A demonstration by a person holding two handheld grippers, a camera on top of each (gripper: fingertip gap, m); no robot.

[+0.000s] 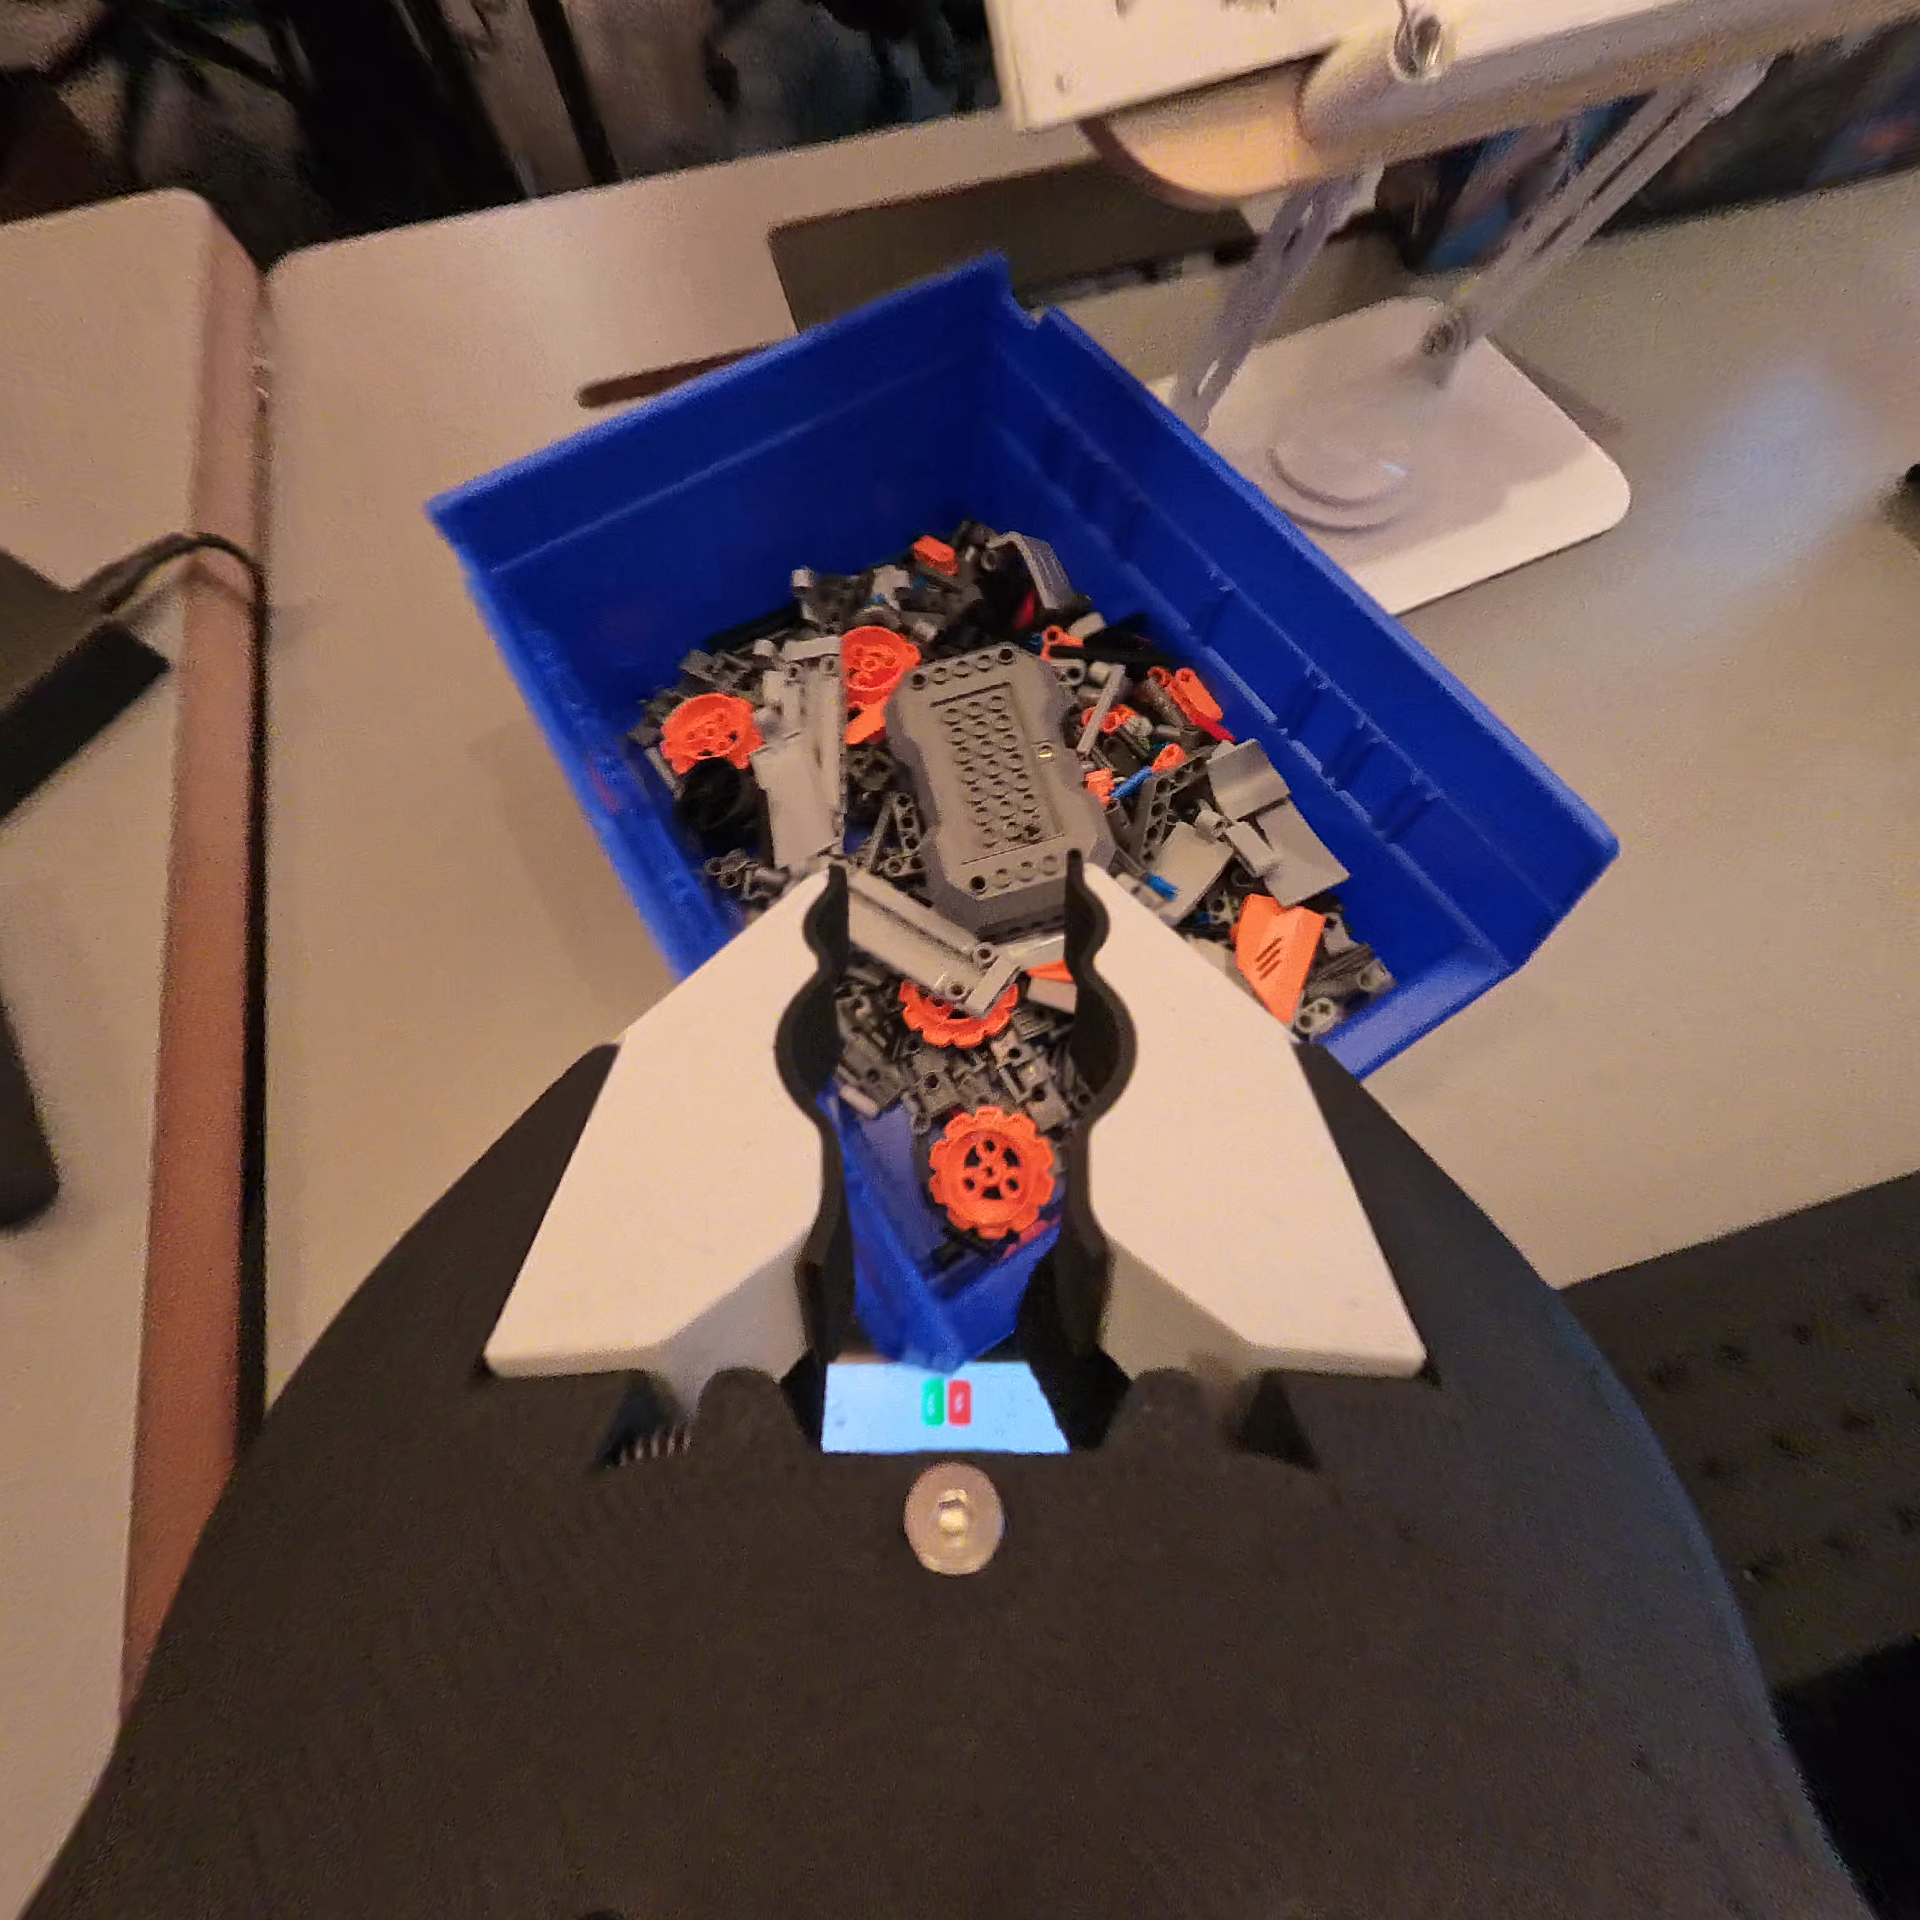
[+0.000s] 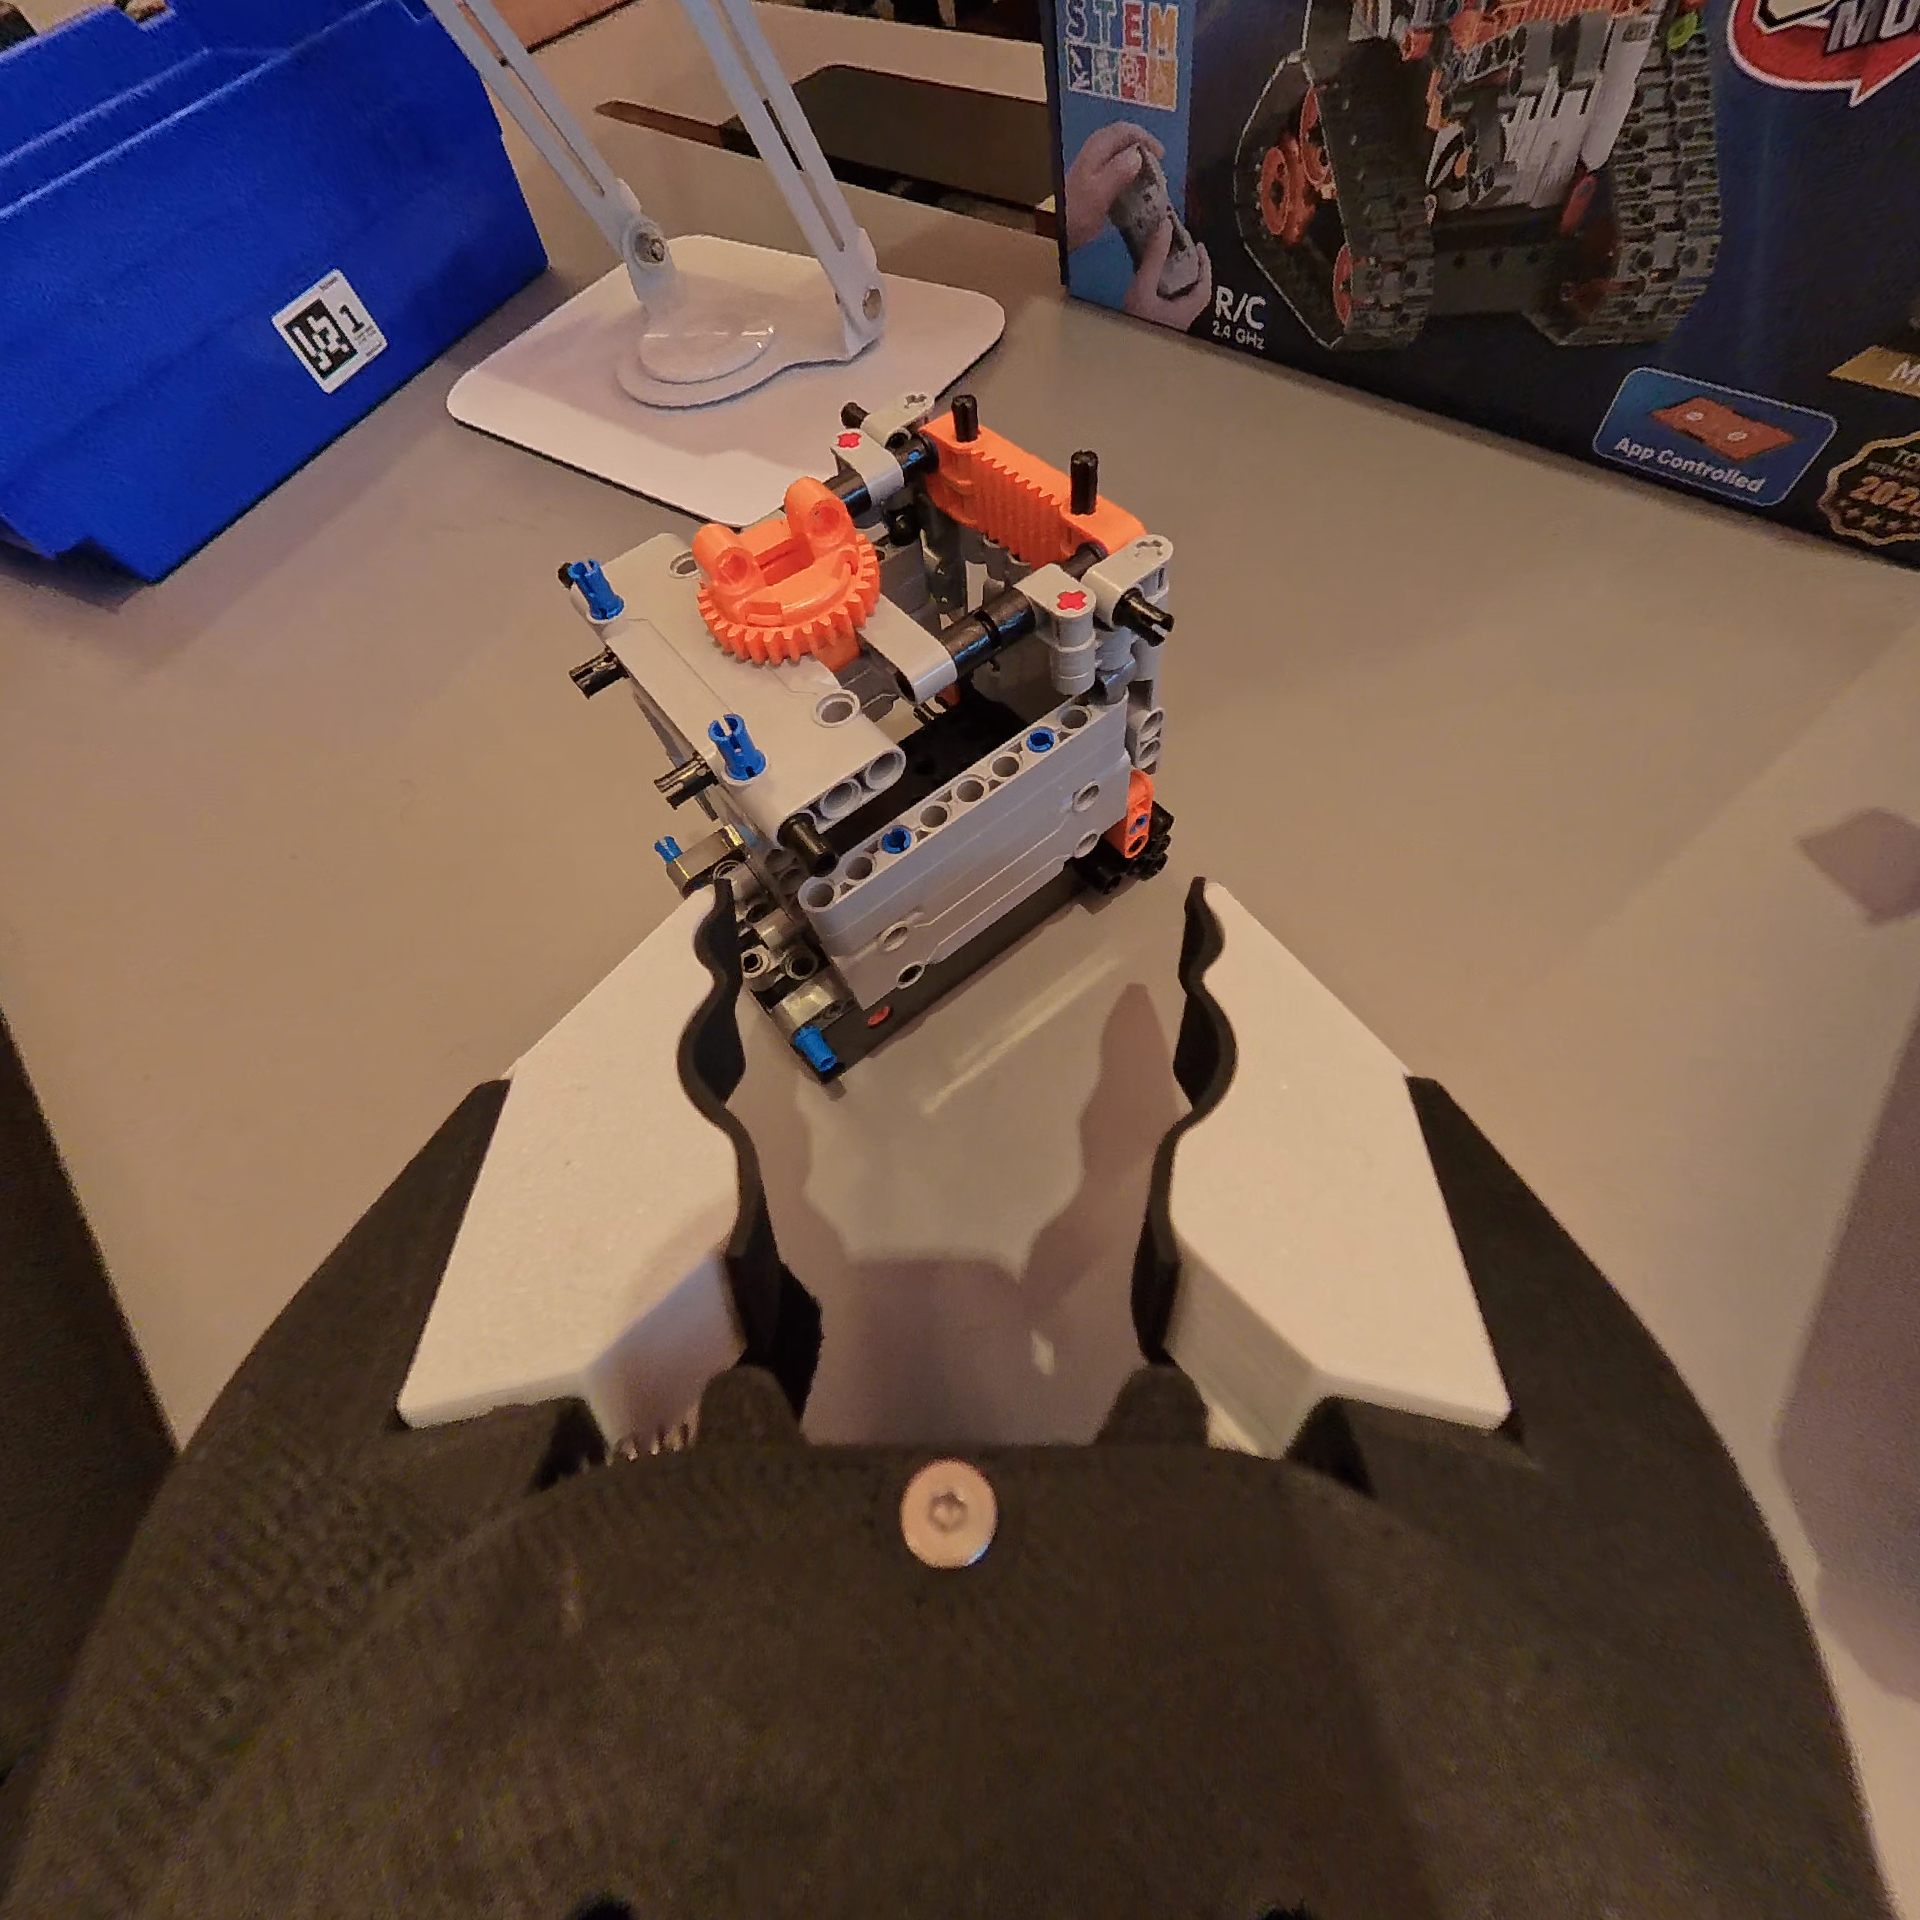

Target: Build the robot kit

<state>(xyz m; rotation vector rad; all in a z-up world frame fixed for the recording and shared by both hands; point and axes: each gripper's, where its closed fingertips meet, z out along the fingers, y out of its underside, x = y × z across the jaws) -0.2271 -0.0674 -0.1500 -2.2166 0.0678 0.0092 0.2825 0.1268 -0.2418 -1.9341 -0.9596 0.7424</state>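
Observation:
In the left wrist view a blue bin (image 1: 1299,644) holds a heap of grey, black and orange building parts, with a large grey studded block (image 1: 987,769) on top and several orange wheels (image 1: 992,1169). My left gripper (image 1: 951,883) is open and empty, hovering over the near end of the bin. In the right wrist view a grey block assembly (image 2: 883,727) with an orange gear (image 2: 784,603) and an orange toothed rack stands on the grey table. My right gripper (image 2: 956,904) is open and empty just in front of it, the left fingertip (image 2: 712,914) close to its near corner.
A white lamp stand (image 2: 727,353) with slanted arms sits behind the assembly and right of the bin (image 2: 208,270). A printed toy box (image 2: 1507,229) stands at the back right. A second table (image 1: 94,727) with dark objects lies left of the bin. My right fingertips sit around 55 cm from my left ones.

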